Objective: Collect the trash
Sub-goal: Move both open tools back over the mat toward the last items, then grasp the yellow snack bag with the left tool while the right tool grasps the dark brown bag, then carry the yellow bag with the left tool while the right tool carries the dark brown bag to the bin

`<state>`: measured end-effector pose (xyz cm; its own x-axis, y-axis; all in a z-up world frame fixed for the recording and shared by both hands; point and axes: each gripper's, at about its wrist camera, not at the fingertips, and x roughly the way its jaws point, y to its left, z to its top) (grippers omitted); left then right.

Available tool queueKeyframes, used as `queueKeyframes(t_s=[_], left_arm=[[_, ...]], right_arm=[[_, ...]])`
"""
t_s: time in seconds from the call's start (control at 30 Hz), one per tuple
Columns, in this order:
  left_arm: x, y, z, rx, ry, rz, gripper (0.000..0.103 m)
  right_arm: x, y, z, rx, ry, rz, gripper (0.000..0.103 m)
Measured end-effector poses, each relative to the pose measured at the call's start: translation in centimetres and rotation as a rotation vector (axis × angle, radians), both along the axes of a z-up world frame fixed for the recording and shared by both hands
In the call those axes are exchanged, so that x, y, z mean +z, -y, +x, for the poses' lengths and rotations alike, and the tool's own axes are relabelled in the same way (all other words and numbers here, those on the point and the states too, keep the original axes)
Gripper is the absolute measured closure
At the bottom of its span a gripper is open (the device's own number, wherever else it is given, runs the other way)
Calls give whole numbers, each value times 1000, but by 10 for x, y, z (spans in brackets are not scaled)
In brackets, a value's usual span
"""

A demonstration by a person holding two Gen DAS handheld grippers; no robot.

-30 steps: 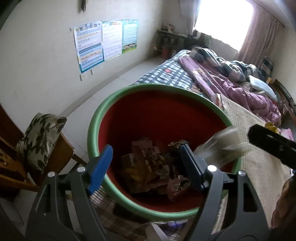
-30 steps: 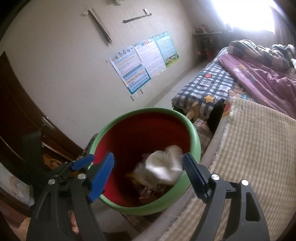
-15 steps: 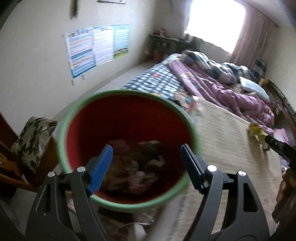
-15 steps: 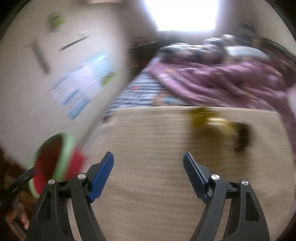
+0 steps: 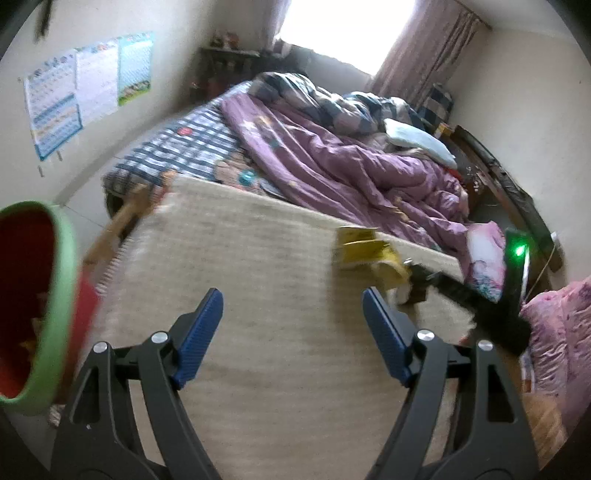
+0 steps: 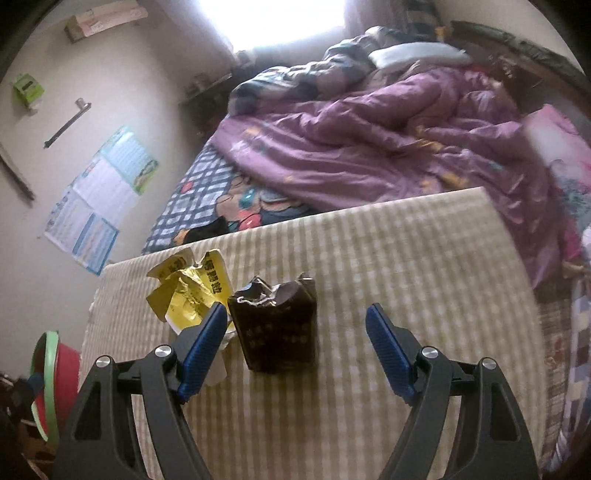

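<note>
The right gripper [image 6: 295, 347], jaws apart and empty, hangs over the dark wrapper [image 6: 277, 328] on the checked mat [image 6: 388, 258] — best to straddle it squarely and stay off the yellow wrapper [image 6: 188, 291] touching its side — then carry it to the red bin [image 6: 55, 373].

Two wrappers [image 6: 192, 291] side by side on mat [image 6: 369, 258], bin [image 6: 55, 373] off its left edge

A lived-in home bedroom: an unmade bed [image 6: 369, 155] with a purple quilt [image 5: 332, 162], a pillow [image 5: 417, 142] and a checked sheet [image 5: 184, 147], charts [image 5: 85, 85] taped to the wall, a curtain [image 5: 424, 55] beside a bright window [image 5: 340, 29].
</note>
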<state>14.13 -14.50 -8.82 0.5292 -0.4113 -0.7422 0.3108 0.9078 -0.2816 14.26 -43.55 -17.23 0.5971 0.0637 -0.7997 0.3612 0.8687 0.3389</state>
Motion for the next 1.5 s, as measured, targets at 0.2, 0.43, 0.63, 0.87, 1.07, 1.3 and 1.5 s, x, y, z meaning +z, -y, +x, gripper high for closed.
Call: queueKeyframes(t_s=[0.2, 0.43, 0.63, 0.87, 1.07, 1.3, 1.5], left_arm=[[-8, 63, 29, -144, 26, 73, 23], [-31, 99, 53, -201, -76, 31, 19], [-55, 126, 77, -127, -220, 1, 19], [-75, 137, 84, -44, -318, -4, 35], [-73, 126, 75, -79, -328, -72, 83], [-33, 88, 31, -86, -151, -15, 84], [-13, 35, -21, -66, -41, 63, 84]], right_arm=[[-12, 5, 1, 35, -5, 50, 55], [-15, 21, -19, 67, 27, 124, 76], [-2, 34, -46, 26, 79, 100, 76], [1, 39, -57, 20, 91, 105, 75], [7, 35, -65, 23, 100, 94, 75], [30, -1, -75, 92, 132, 69, 75], [43, -53, -90, 182, 140, 58, 75]])
